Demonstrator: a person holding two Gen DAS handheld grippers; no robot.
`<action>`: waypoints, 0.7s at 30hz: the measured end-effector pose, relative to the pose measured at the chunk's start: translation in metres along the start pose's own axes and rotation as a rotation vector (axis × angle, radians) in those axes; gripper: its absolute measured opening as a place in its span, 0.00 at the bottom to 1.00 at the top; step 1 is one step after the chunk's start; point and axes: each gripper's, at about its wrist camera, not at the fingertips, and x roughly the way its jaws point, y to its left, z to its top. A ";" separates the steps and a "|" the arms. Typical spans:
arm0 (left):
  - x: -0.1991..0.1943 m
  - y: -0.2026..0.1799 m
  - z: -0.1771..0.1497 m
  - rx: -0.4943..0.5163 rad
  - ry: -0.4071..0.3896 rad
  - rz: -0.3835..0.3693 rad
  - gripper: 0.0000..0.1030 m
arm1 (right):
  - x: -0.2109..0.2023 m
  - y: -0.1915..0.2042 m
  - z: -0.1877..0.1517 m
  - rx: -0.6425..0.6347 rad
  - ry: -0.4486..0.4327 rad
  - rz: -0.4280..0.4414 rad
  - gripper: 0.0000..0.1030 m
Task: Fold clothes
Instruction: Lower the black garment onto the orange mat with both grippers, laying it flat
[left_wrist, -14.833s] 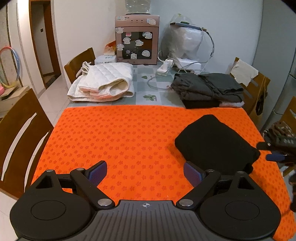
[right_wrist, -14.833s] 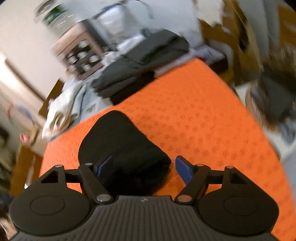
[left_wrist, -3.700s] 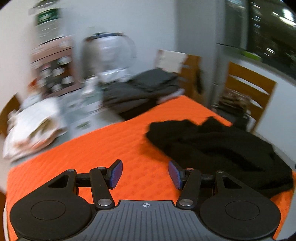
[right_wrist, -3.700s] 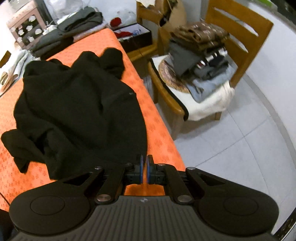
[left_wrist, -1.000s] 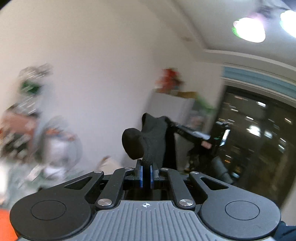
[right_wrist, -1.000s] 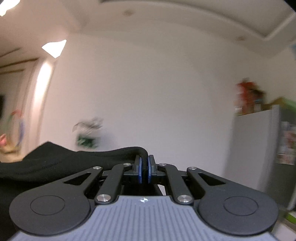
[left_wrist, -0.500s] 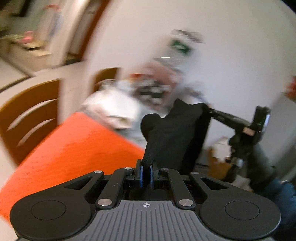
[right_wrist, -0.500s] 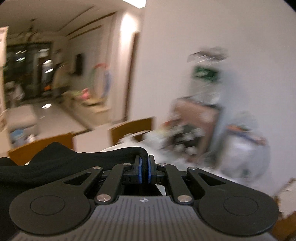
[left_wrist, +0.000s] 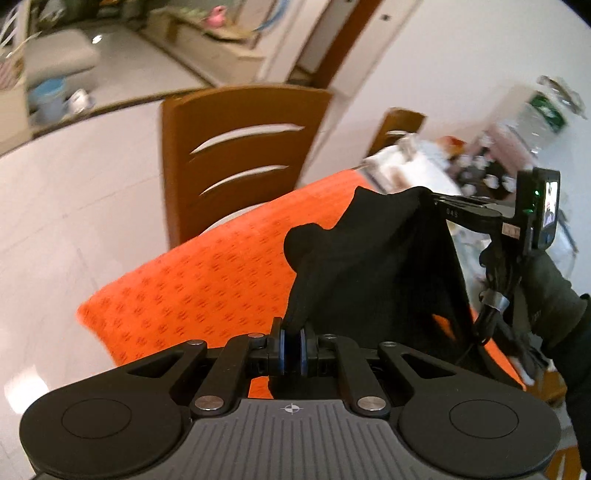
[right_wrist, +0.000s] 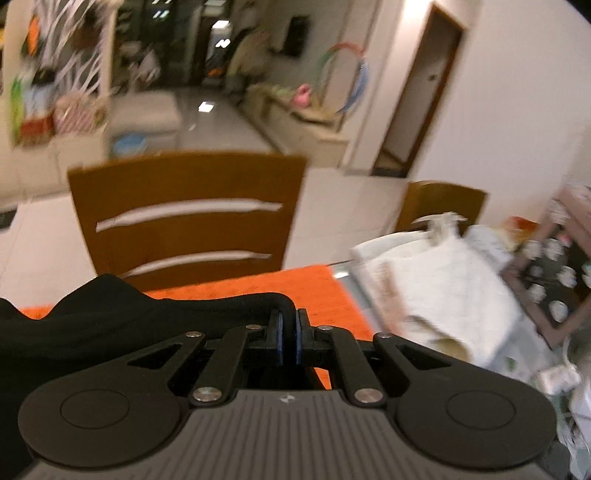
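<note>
Both hand-held grippers (left_wrist: 291, 345) (right_wrist: 287, 341) downtilted, garment-clamped (left_wrist: 373, 266)

Black left gripper (left_wrist: 291, 341) with blue pads, silver screws; hand (left_wrist: 550, 295) black-gloved.

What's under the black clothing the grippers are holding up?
Under the black garment, held by the left gripper and right gripper, lies the orange tablecloth. The hanging cloth hides the part directly below it, so anything there cannot be seen.

1 black garment (left_wrist: 373, 258), 2 wooden chairs (left_wrist: 236, 155), 2 grippers (left_wrist: 291, 341).
</note>
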 end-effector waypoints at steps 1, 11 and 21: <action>0.005 0.005 -0.002 -0.011 0.007 0.012 0.10 | 0.013 0.008 0.001 -0.011 0.017 0.009 0.07; 0.034 0.046 -0.014 -0.061 0.048 0.106 0.19 | 0.073 0.038 -0.005 -0.030 0.146 0.077 0.41; 0.023 0.055 0.009 0.056 -0.009 0.117 0.38 | -0.025 -0.014 -0.011 0.090 0.078 0.165 0.54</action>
